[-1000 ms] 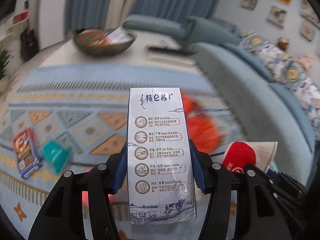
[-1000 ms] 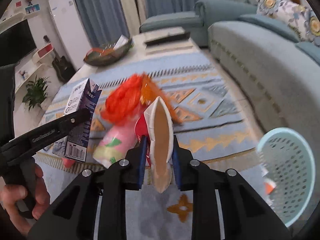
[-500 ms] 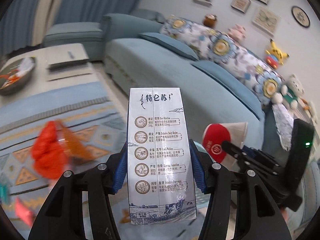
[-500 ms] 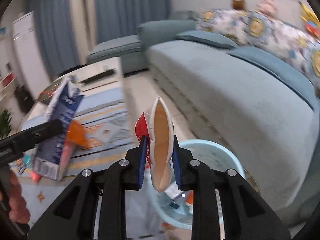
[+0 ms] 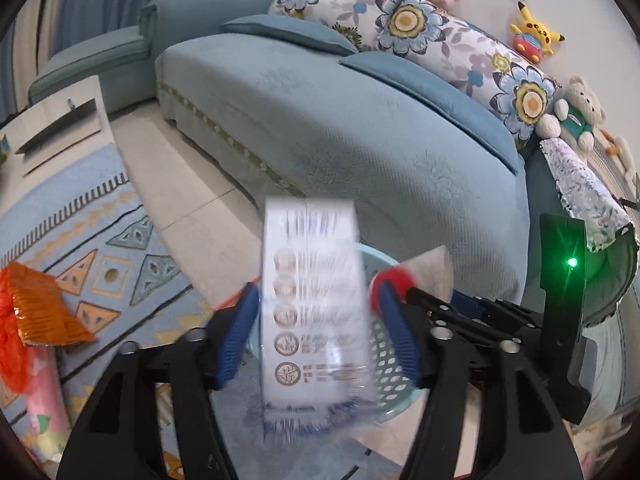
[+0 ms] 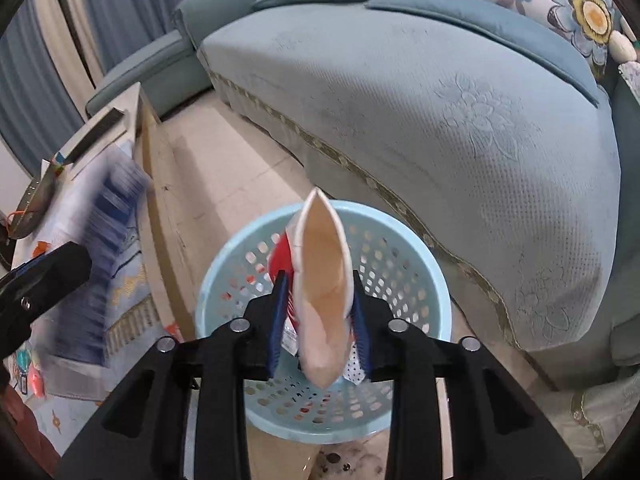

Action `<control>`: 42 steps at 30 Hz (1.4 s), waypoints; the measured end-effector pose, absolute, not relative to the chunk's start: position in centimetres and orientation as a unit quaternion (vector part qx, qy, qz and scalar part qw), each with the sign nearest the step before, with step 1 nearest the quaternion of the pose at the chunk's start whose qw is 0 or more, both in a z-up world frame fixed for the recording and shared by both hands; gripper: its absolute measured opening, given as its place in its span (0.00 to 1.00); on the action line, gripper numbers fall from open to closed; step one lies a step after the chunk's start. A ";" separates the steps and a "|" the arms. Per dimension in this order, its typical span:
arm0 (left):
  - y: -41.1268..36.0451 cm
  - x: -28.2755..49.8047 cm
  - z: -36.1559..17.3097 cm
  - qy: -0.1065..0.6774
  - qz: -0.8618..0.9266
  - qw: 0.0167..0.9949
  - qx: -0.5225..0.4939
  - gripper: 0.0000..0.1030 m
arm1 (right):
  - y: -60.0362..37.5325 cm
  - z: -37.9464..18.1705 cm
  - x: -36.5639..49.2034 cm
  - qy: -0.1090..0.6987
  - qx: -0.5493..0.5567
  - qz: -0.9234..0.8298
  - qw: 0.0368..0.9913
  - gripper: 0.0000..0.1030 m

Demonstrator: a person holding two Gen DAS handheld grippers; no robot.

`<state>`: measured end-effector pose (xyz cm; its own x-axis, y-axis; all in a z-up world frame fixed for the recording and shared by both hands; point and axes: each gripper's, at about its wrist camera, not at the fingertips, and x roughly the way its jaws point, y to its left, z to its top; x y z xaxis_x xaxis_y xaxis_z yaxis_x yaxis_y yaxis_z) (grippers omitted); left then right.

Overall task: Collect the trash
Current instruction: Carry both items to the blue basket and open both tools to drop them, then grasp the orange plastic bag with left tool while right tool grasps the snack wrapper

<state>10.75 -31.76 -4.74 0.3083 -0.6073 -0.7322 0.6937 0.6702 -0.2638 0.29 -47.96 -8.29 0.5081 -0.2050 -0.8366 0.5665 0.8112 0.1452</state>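
Trash is being dropped into a pale blue basket point(image 6: 224, 276) beside a sofa point(image 5: 360, 128). The left tool point(image 5: 316, 340) is opening around a white milk carton point(image 5: 312, 320), which is blurring as it slips between the spreading blue pads point(image 5: 236, 336), apparently no longer pinched. The right tool point(image 6: 320, 320) is opening too, with a flattened red-and-white paper cup point(image 6: 320, 280) standing between its pads directly above the basket. Next, judging from this, both tools need to spread fully and pull clear.
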 end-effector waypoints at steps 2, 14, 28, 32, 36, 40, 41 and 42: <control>-31.4 10.8 -4.7 0.425 -0.403 0.809 0.049 0.71 | -48.0 -8.1 0.2 0.432 0.204 -0.236 0.846 0.59; -23.0 12.3 -1.4 0.393 -0.377 0.838 -0.015 0.71 | -43.9 -5.1 1.3 0.387 0.158 -0.195 0.887 0.59; -7.7 18.0 0.2 0.364 -0.270 0.888 -0.077 0.71 | -32.0 -0.5 5.9 0.350 0.085 -0.071 0.930 0.59; -5.4 20.3 -2.6 0.399 -0.244 0.882 -0.061 0.76 | -29.3 -0.5 7.9 0.352 0.079 -0.042 0.932 0.59; -4.2 22.2 -6.1 0.437 -0.234 0.867 -0.062 0.76 | -26.6 -1.1 9.4 0.358 0.063 -0.022 0.931 0.59; -4.7 23.5 -8.2 0.458 -0.238 0.855 -0.057 0.76 | -24.8 -2.0 11.1 0.369 0.056 -0.008 0.928 0.59; -4.9 23.5 -8.5 0.461 -0.241 0.853 -0.055 0.76 | -24.7 -2.1 11.4 0.371 0.058 -0.004 0.927 0.59; -5.2 23.8 -8.9 0.463 -0.242 0.851 -0.049 0.76 | -24.4 -2.3 12.0 0.374 0.060 0.001 0.925 0.59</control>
<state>23.78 -5.20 -8.89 0.4537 -0.4583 -0.7643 0.3668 0.8776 -0.3085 11.99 -24.37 -2.34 0.7197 0.0476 -0.6926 0.0426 0.9927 0.1124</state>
